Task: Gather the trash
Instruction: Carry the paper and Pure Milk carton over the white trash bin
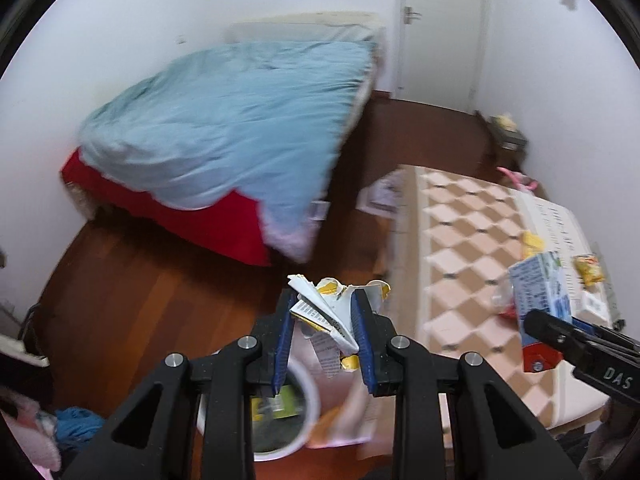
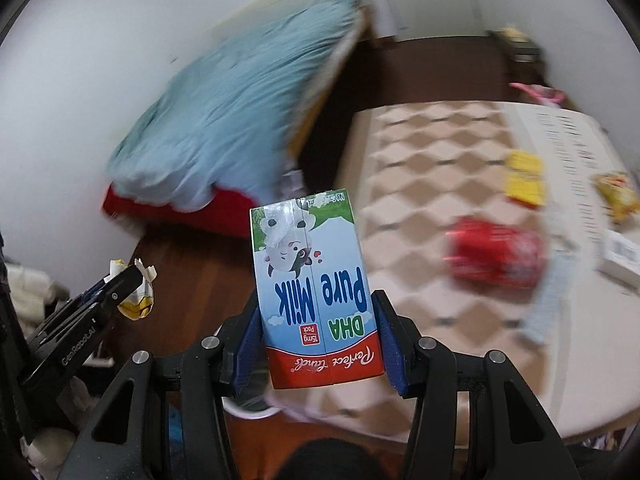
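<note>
My left gripper (image 1: 326,308) is shut on a crumpled white and yellow paper wrapper (image 1: 328,308), held above a white bin (image 1: 280,408) on the floor. The same wrapper (image 2: 138,300) shows at the left of the right wrist view. My right gripper (image 2: 316,312) is shut on a blue and red milk carton (image 2: 312,296), held upside down above the table's near edge; the carton (image 1: 540,304) also appears at the right of the left wrist view. A red can (image 2: 496,256), a yellow packet (image 2: 524,178) and a snack wrapper (image 2: 616,196) lie on the table.
The table with a diamond-patterned cloth (image 2: 432,184) fills the right side. A bed with a light blue duvet (image 1: 236,120) and red sheet stands beyond on the wooden floor (image 1: 132,300). Clothes lie at the far left (image 1: 76,424). A white door (image 1: 440,28) is at the back.
</note>
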`<state>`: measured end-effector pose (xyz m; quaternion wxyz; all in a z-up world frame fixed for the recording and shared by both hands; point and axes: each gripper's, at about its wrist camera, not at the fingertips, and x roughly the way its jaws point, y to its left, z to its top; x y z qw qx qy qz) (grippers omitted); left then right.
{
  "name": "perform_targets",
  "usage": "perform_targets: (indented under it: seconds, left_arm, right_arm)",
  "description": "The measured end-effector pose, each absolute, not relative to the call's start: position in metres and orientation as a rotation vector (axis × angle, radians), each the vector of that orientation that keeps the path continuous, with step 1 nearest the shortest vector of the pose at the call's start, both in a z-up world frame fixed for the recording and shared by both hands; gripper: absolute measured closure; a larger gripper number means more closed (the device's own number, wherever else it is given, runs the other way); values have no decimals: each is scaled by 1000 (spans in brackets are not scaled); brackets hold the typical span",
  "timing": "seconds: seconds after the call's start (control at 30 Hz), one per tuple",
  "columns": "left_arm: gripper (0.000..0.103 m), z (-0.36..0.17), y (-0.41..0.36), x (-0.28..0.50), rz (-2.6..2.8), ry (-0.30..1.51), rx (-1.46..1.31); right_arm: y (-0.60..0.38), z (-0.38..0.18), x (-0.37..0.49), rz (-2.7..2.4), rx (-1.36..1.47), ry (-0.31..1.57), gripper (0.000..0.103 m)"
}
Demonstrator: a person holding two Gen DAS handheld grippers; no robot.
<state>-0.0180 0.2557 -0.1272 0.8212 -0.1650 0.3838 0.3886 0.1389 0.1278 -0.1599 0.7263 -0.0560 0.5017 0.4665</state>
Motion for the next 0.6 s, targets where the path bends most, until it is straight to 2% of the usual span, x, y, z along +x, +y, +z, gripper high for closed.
perform_targets:
  seconds: [0.23, 0.6]
  left_arm:
    - [78, -168, 309, -90, 964, 899, -414]
    - [78, -300, 373, -133, 954, 1129, -687]
  right_arm:
    - [223, -221, 51, 1136, -286, 1202, 49]
    - [300, -356, -15, 1114, -555, 1391, 49]
